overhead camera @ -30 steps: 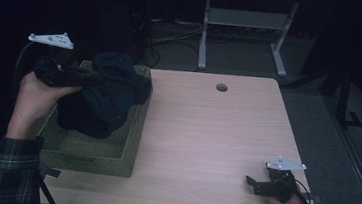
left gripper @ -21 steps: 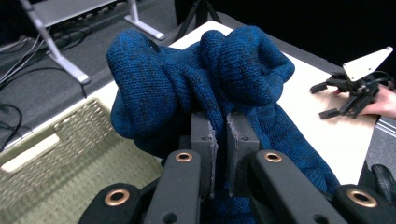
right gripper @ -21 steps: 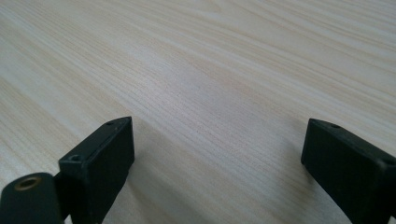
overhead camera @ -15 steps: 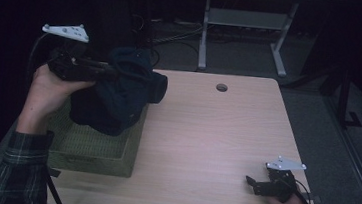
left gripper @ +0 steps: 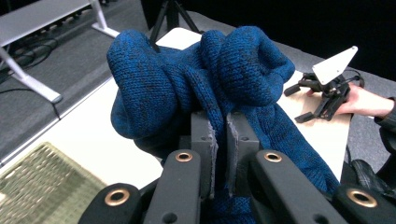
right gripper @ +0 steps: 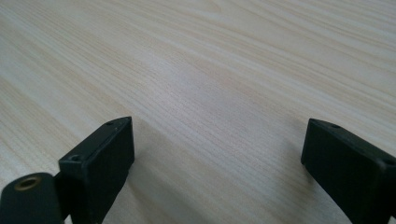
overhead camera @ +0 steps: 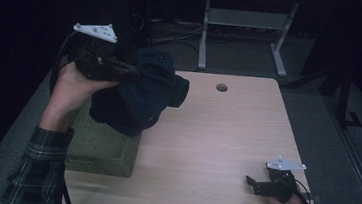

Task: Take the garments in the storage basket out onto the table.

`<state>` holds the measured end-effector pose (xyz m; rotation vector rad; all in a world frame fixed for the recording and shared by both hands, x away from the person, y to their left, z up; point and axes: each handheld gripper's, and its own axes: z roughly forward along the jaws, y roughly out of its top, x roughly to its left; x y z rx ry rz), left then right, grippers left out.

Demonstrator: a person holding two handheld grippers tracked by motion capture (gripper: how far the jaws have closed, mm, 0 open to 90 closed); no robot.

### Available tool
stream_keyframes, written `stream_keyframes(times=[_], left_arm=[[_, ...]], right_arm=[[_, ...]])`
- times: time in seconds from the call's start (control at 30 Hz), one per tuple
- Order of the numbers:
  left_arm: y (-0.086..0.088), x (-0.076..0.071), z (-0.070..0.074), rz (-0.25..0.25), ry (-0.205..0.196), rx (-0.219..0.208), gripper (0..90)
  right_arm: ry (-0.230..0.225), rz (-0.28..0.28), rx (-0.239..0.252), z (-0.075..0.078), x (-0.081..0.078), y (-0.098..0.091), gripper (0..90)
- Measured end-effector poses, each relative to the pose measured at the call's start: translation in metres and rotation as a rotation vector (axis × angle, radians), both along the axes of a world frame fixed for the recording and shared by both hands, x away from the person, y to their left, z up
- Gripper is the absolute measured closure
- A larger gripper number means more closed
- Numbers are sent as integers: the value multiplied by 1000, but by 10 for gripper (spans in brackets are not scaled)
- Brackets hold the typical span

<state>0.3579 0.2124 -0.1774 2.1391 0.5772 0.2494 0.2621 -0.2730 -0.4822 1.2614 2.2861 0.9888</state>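
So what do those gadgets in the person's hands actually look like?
Each is a black two-jaw gripper, left gripper and right gripper, topped by a pale grey three-cornered plate. The jaws are blocky, joined by brass-ringed pivots, and a black cable trails off each. The left arm wears a dark plaid sleeve.

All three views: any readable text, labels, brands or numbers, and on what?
None to read.
Blue knit garment: no tag or label in sight.
Green basket: plain weave, no marking.
Table: bare wood grain.
Left claw and right claw: plain black, no print.
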Motion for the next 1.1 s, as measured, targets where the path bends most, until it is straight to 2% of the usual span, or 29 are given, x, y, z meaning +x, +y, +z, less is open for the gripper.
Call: stream_keyframes(times=[0.3,0.8,1.1], left_arm=[[-35,6,-14,-46,19,3,836],[-100,10,-53,-152,83,-20,835],[-132,11,-82,-157,106,-1,835]], right_arm=[[1,0,1,0,0,0,92],[-1,0,0,0,0,0,92],[-1,1,0,0,0,0,92]])
